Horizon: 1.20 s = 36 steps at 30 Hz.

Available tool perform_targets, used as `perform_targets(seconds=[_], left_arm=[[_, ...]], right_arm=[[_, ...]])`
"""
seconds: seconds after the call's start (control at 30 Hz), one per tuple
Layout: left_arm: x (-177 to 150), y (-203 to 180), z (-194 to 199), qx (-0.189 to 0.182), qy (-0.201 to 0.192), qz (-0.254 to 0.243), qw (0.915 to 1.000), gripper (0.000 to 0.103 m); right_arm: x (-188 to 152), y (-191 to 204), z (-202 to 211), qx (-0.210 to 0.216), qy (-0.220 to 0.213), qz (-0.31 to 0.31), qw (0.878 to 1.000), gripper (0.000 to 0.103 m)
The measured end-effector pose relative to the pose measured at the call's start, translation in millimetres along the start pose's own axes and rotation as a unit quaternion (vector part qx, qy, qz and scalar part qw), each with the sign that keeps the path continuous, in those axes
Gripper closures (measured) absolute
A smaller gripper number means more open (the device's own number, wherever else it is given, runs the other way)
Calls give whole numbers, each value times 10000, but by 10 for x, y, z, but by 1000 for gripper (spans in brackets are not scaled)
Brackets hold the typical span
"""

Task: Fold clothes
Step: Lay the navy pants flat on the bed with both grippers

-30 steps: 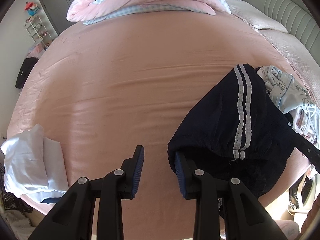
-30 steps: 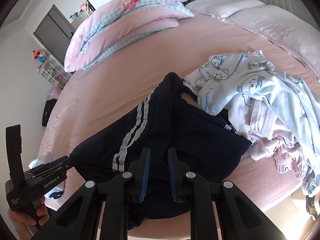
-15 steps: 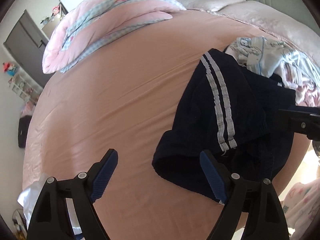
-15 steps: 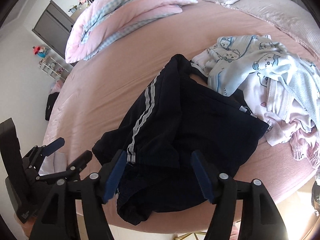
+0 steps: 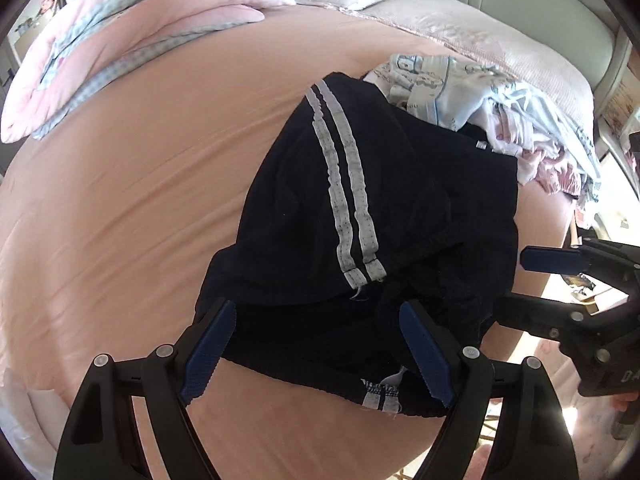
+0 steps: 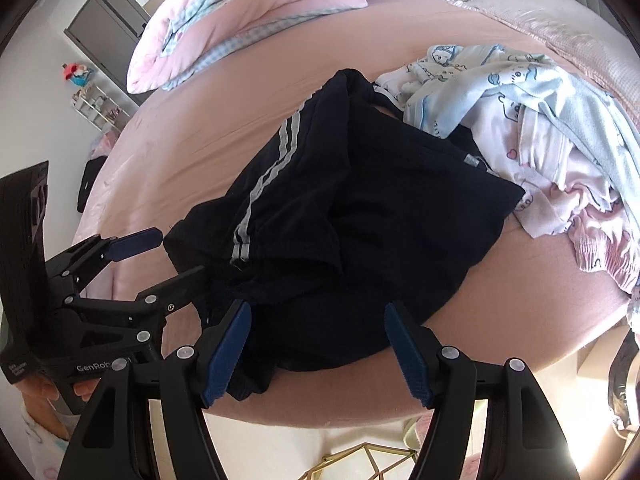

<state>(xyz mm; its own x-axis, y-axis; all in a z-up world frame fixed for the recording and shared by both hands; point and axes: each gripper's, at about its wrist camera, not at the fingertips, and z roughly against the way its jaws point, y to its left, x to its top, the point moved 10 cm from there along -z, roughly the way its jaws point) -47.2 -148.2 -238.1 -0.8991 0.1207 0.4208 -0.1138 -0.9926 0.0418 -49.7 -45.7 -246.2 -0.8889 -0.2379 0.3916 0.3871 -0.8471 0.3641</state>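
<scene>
Left gripper (image 5: 316, 344) spread wide; right gripper (image 6: 318, 344) likewise — both empty over crumpled navy shorts (image 5: 360, 216) on bed (image 5: 140, 200).

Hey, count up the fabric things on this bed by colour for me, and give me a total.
Navy, white-striped garment: 1
Heap of pale blue and pink printed clothes: 1 heap; separate pieces cannot be told apart
Pink and blue checked folded duvet: 1
Pale pink quilted pillows: 2
Total: 5

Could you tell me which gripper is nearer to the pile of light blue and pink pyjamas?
Right. The right gripper sits over the dark shorts' near edge on the pyjama pile's side; the left gripper is further left.
</scene>
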Motion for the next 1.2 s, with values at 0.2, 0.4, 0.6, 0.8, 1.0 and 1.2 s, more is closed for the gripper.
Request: perform_targets(seconds=[0.2,0.4,0.6,0.8,1.0,1.2], left_arm=[[-16,-15,-172,367,196,-716,9966,19],[86,-93,-215,467,133,-1287,9905,19],[135,-157,-148,620,36,-1916,9795,19],[138,-201,-72,518,2,-2353,9706,19],[156,-234,-137,402,-35,-2626,9641,19],[199,-209,-54,417,-97,-2688,9623,19]], right_arm=[[-172,41,-13,-75,34,102,9999,34],[-305,114,-14,-149,50,202,9997,34],[-368,180,-6,-299,-9,324,9990,34],[-426,324,-14,-395,-11,549,9977,34],[-501,328,-142,-350,155,217,9990,34],[-527,369,-186,-349,235,169,9990,34]])
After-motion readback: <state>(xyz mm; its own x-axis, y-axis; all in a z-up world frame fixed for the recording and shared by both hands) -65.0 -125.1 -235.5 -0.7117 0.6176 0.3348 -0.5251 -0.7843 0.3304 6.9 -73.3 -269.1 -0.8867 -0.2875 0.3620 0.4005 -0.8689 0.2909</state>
